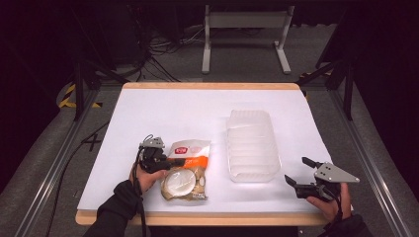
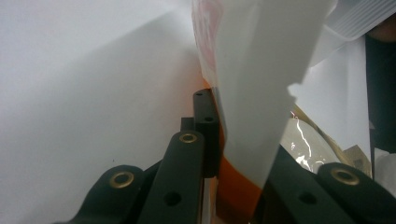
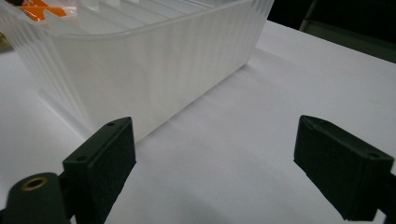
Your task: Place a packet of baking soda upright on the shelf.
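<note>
We are looking down at a white table [image 1: 168, 113]. A snack bag [image 1: 186, 170] is lying flat on it, near the front edge and a little to the left. The bag has a white top, an orange stripe across the middle and a clear bottom part with round pale things inside.

The left gripper [image 1: 170, 162] is reaching in from the bag's left side. In the left gripper view we are seeing its black jaws pressed tight on the bag's edge [image 2: 252, 93], right by the orange stripe, so it is pinching the bag. The left hand [image 1: 146, 177] is holding the gripper just beside the bag.

A clear plastic bin [image 1: 252, 143] with ribbed sides is sitting to the right of the bag, not touching it.

The right gripper [image 1: 298, 172] is waiting near the front right corner of the table, close to the bin. Its jaws are spread wide apart with nothing between them [image 3: 215, 163].
</note>
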A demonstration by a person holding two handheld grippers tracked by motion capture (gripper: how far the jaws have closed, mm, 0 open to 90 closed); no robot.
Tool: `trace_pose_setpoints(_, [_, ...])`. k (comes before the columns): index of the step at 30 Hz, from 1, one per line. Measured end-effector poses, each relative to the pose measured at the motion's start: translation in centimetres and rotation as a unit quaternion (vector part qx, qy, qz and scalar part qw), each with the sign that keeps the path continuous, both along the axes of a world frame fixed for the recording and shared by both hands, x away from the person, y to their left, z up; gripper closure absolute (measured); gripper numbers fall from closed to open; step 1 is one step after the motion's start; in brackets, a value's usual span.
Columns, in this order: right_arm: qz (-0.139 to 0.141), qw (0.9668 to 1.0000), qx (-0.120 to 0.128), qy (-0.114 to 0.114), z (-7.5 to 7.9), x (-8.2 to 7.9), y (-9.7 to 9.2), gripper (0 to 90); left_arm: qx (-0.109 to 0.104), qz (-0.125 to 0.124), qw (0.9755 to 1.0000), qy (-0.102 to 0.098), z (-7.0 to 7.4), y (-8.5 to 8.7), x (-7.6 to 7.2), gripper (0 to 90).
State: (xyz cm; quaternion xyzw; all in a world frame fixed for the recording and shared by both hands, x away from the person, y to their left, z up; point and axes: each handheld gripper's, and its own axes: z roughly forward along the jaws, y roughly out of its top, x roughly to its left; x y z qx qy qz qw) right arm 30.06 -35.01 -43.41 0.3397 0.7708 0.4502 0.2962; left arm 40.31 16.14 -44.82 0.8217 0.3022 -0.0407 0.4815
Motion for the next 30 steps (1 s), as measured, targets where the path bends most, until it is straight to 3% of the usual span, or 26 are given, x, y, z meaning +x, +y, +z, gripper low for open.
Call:
trace_pose_setpoints(7, [-0.005,0.9999,-0.012,-0.005,0.0,-0.1,0.1,13.4,-0.02,0.002,0.9978,-0.063,1.8,0.4,-2.2,89.7])
trace_pose_setpoints(11, [-0.008,0.9997,-0.021,-0.005,-0.1,-0.1,0.1,13.5,-0.043,-0.003,0.9943,-0.098,3.6,0.3,-3.9,89.7])
trace_pose_setpoints(17, [-0.014,0.9996,-0.025,-0.007,-0.1,-0.1,0.1,13.6,-0.05,-0.026,0.987,-0.151,6.2,-0.3,-5.9,89.8])
trace_pose_setpoints(19, [-0.016,0.9996,-0.023,-0.006,-0.1,-0.1,0.1,13.6,-0.052,-0.027,0.986,-0.156,6.6,-0.5,-6.3,89.8])
trace_pose_setpoints(21, [-0.018,0.9995,-0.025,-0.007,-0.1,-0.1,0.0,13.6,-0.052,-0.028,0.9833,-0.172,7.1,-0.7,-6.4,89.8])
trace_pose_setpoints(25, [-0.022,0.9995,-0.022,-0.009,-0.1,-0.1,-0.1,13.6,-0.053,-0.02,0.9821,-0.18,7.6,-0.9,-6.3,89.8])
trace_pose_setpoints(30, [-0.027,0.9993,-0.021,-0.012,-0.1,-0.1,-0.3,13.8,-0.074,-0.01,0.9814,-0.177,7.6,-0.4,-5.5,89.8])
